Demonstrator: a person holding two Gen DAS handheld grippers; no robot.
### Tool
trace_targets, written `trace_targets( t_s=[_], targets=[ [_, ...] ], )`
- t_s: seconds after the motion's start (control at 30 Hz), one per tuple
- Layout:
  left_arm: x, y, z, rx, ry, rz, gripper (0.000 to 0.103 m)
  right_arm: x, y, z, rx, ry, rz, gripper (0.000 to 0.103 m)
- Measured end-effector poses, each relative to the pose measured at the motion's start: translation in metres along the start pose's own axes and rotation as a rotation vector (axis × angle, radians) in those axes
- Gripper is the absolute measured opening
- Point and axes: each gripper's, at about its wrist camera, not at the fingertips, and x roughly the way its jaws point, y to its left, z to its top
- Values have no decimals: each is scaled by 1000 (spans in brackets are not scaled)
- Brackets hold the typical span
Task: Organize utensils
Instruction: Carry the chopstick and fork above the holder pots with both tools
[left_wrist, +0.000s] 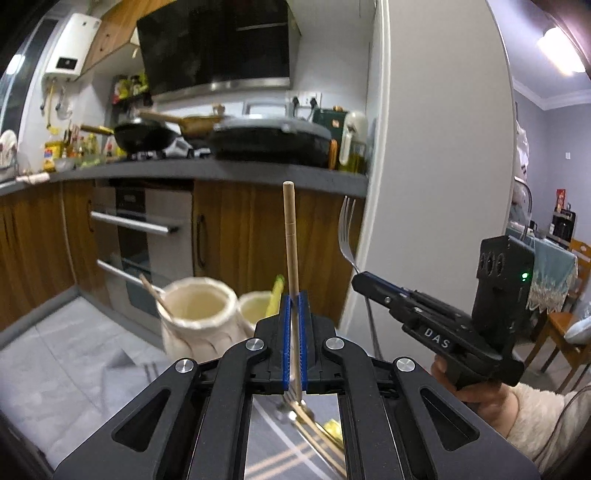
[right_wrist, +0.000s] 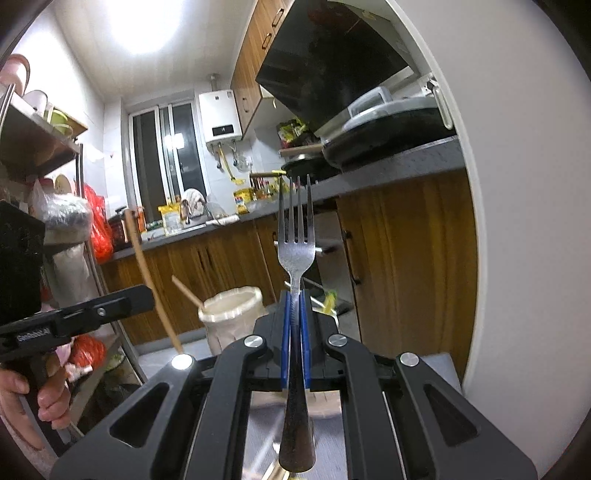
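Observation:
My left gripper (left_wrist: 293, 299) is shut on a wooden chopstick (left_wrist: 290, 236), which stands upright out of the blue pads. My right gripper (right_wrist: 294, 299) is shut on a metal fork (right_wrist: 296, 240), tines up. In the left wrist view the right gripper (left_wrist: 360, 282) shows at the right with the fork (left_wrist: 346, 232) above it. In the right wrist view the left gripper (right_wrist: 147, 293) shows at the left with the chopstick (right_wrist: 142, 266). Two cream holders stand below on a grey cloth: the larger one (left_wrist: 199, 314) has a chopstick (left_wrist: 155, 295) in it, the smaller one (left_wrist: 255, 306) a yellow utensil (left_wrist: 277, 293).
More utensils (left_wrist: 314, 424) lie on the cloth under my left gripper. A kitchen counter (left_wrist: 207, 171) with pans runs behind, with wooden cabinets and an oven (left_wrist: 144, 236) below. A white wall edge (left_wrist: 436, 166) stands at the right, a metal rack (right_wrist: 40, 155) at the left.

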Motion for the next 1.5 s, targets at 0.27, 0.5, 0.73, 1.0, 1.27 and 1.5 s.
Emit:
trace_targets(
  t_s=[0.27, 0.5, 0.73, 1.0, 1.27, 1.5],
  targets=[
    [-4, 16, 40, 10, -79, 85, 5, 35, 3, 32, 27, -78, 18, 5],
    [10, 30, 56, 16, -118, 193, 5, 66, 6, 30, 38, -117, -5, 5],
    [25, 42, 53, 2, -108, 236, 5, 94, 8, 19, 11, -94, -47, 5],
    [37, 42, 23, -3, -69, 243, 5, 104, 5, -1, -6, -37, -74, 5],
    [38, 42, 5, -6, -63, 237, 5, 112, 15, 0, -34, -32, -89, 5],
    [42, 47, -4, -14, -35, 225, 5, 111, 15, -6, -57, 53, -106, 5]
  ],
)
